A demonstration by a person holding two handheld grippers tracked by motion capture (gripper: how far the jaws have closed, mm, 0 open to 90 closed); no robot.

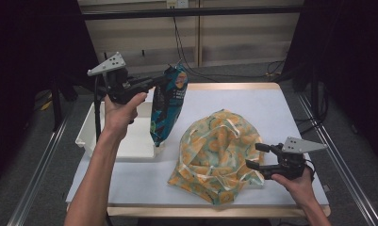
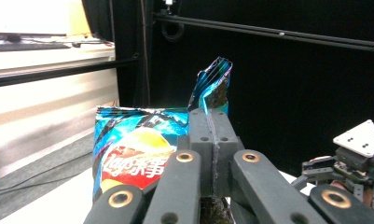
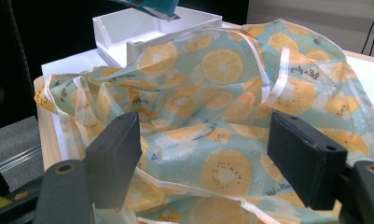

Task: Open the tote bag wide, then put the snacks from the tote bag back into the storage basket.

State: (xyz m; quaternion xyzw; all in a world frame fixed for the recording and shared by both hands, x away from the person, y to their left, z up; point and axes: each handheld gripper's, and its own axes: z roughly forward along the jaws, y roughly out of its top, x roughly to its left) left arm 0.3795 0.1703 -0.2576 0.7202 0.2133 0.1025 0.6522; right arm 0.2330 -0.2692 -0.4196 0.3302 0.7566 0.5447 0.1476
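Transfer step in hand: left gripper [image 1: 154, 84] has its jaws clamped tight on the top seam of a blue, glossy foil crisp packet [image 1: 169, 106], which hangs in the air over the right end of the white rectangular plastic bin [image 1: 98, 123], lower end near the bin's corner. Right gripper [image 1: 257, 155] rests at the edge of the crumpled translucent bag printed with orange slices [image 1: 217, 153], jaws spread wide, nothing pinched. Judgement: packet is travelling between bin and bag. Next move likely needs the right jaws to catch the bag's rim and hold the mouth open, so the packet can be lowered in.
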